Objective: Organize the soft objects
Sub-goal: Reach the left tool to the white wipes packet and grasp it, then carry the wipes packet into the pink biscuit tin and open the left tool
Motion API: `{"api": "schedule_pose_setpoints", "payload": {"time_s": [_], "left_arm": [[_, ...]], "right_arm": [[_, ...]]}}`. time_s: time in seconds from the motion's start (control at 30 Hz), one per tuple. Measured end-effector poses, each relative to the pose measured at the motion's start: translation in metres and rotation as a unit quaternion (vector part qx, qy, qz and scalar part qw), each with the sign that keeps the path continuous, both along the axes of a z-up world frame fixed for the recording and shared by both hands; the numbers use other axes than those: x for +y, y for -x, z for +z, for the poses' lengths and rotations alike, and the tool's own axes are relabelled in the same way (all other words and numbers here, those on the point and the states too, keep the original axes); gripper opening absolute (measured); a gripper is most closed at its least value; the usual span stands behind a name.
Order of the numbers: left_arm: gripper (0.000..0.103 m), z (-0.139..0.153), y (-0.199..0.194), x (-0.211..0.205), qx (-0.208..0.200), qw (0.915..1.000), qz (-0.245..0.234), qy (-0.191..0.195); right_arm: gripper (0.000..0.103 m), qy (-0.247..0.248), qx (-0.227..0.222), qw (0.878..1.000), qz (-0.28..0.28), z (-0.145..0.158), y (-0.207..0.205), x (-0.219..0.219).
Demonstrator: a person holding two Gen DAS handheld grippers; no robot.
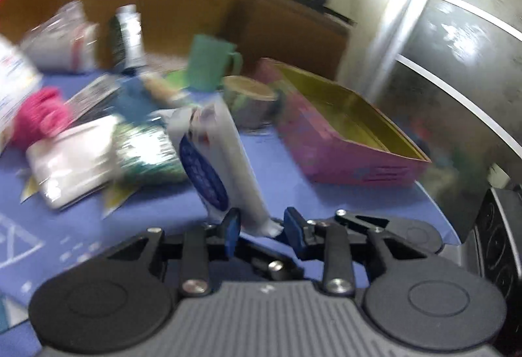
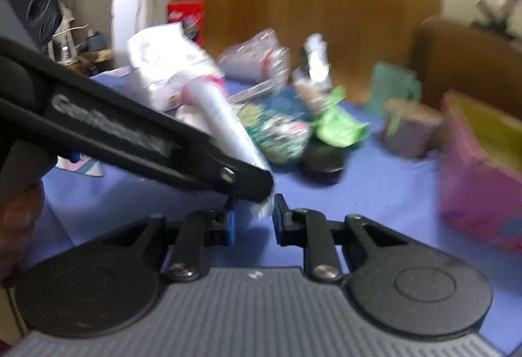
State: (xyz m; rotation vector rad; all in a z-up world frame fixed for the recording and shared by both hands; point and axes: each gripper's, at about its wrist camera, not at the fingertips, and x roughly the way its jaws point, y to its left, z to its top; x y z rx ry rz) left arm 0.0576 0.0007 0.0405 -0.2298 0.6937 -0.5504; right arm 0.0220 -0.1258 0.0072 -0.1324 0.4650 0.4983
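Note:
A long white packet (image 1: 212, 155) with a blue oval label stands tilted above the blue table cover (image 1: 280, 168). My left gripper (image 1: 262, 226) is shut on its lower end. In the right wrist view the same packet (image 2: 222, 119) slants up to the left behind one of the left gripper's black fingers (image 2: 195, 155). The packet's crimped end hangs between the pads of my right gripper (image 2: 254, 218). It sits close to the right pad, and a gap shows at the left pad. Both views are blurred.
An open pink box (image 1: 342, 145) with a yellow inside lies to the right. A pile of soft packets is heaped at the left: a pink knitted thing (image 1: 39, 119), a white pack (image 1: 71, 161) and a green-patterned pack (image 1: 146, 148). A green cup (image 1: 208, 63) and a round roll (image 1: 251, 99) stand behind.

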Motion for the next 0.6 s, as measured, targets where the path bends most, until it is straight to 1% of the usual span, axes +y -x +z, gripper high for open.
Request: {"api": "schedule_pose_setpoints", "payload": {"time_s": [0.07, 0.13, 0.17, 0.2, 0.23, 0.3, 0.33, 0.4, 0.47, 0.5, 0.53, 0.57, 0.6], "left_arm": [[0.03, 0.002, -0.002, -0.009, 0.003, 0.9999, -0.01, -0.003], [0.035, -0.003, -0.001, -0.015, 0.017, 0.9997, -0.017, -0.004], [0.036, -0.005, 0.001, -0.015, 0.021, 0.9995, -0.022, -0.007], [0.039, -0.007, 0.004, -0.015, 0.021, 0.9994, -0.025, -0.012], [0.044, -0.01, 0.008, -0.013, 0.018, 0.9994, -0.025, -0.016], [0.048, -0.01, 0.014, -0.009, 0.01, 0.9996, -0.014, -0.021], [0.048, -0.009, 0.013, -0.006, 0.009, 0.9997, -0.007, -0.02], [0.049, -0.005, 0.006, 0.0, 0.012, 0.9998, 0.008, -0.013], [0.051, -0.001, -0.003, 0.001, 0.013, 0.9998, 0.014, -0.003], [0.054, 0.001, -0.01, -0.001, 0.011, 0.9998, 0.014, -0.003], [0.056, 0.002, -0.017, -0.004, 0.007, 0.9999, 0.013, -0.006], [0.057, 0.002, -0.023, -0.009, 0.004, 0.9999, 0.008, -0.012], [0.057, 0.001, -0.03, -0.016, 0.003, 0.9998, 0.0, -0.017]], "right_arm": [[0.025, 0.0, -0.005, 1.0, -0.011, 0.003, 0.001, -0.011], [0.025, 0.006, -0.009, 1.0, -0.021, 0.001, 0.006, -0.021], [0.025, 0.012, -0.01, 1.0, -0.026, -0.001, 0.009, -0.026], [0.026, 0.015, -0.008, 0.999, -0.029, -0.004, 0.011, -0.03], [0.026, 0.015, -0.002, 0.999, -0.033, -0.008, 0.012, -0.036], [0.026, 0.006, 0.017, 0.999, -0.046, -0.015, 0.011, -0.047], [0.028, 0.001, 0.024, 0.998, -0.051, -0.018, 0.012, -0.052], [0.035, -0.009, 0.031, 0.997, -0.063, -0.022, 0.01, -0.06], [0.049, -0.014, 0.024, 0.997, -0.078, -0.021, 0.01, -0.066], [0.052, -0.016, 0.02, 0.996, -0.084, -0.019, 0.009, -0.067], [0.056, -0.018, 0.017, 0.996, -0.088, -0.017, 0.003, -0.07], [0.063, -0.018, 0.016, 0.996, -0.09, -0.015, -0.002, -0.071], [0.065, -0.016, 0.016, 0.996, -0.09, -0.015, -0.004, -0.072]]}}
